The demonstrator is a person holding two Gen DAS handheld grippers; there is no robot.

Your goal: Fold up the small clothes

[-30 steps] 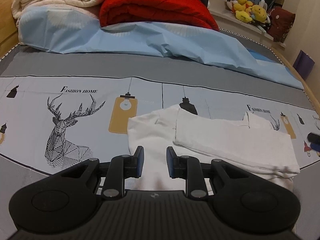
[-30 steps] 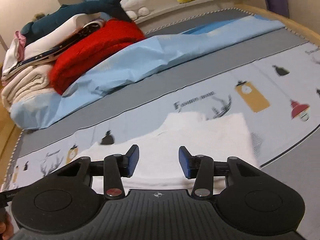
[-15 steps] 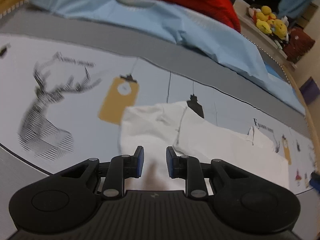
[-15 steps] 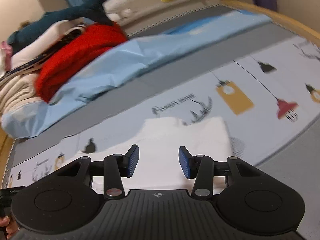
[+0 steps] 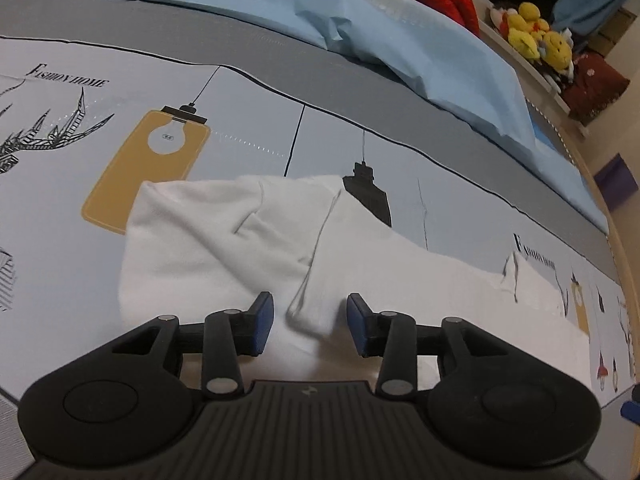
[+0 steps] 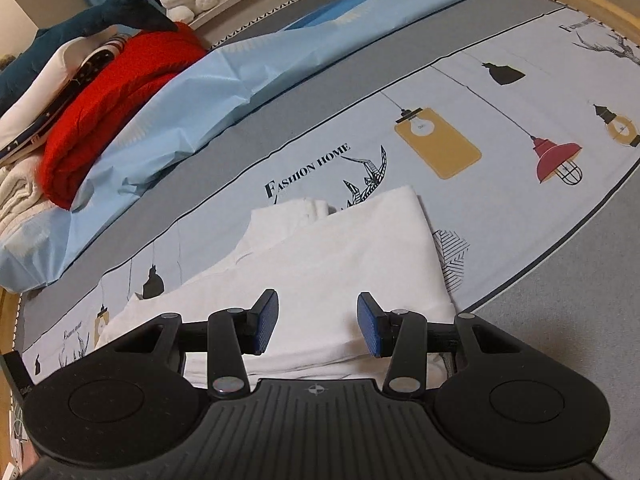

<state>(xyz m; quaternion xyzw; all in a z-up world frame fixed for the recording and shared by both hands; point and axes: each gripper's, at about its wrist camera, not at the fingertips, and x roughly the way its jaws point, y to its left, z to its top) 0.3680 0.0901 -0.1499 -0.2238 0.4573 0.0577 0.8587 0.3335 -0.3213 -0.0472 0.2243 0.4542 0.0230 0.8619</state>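
Note:
A white garment (image 5: 224,248) lies partly folded on the printed bedsheet (image 5: 60,184), one layer turned over another. My left gripper (image 5: 310,326) hangs low over its left part, jaws opening, with a raised fold edge (image 5: 308,308) between the blue pads (image 5: 264,322), which do not press on it. In the right wrist view the same garment (image 6: 340,256) lies flat. My right gripper (image 6: 318,326) stands open just above its near right part, with cloth below the fingers and nothing pinched.
A crumpled light blue sheet (image 5: 360,28) and a red blanket (image 6: 104,116) lie along the far side of the bed. Folded towels (image 6: 16,192) and a plush shark (image 6: 92,20) sit behind them. Yellow plush toys (image 5: 536,40) rest on a shelf. The wooden bed edge (image 6: 592,8) curves along the right.
My left gripper has dropped closer to the garment and its jaws have widened around the fold edge. The right gripper has shifted slightly lower over the cloth, still open.

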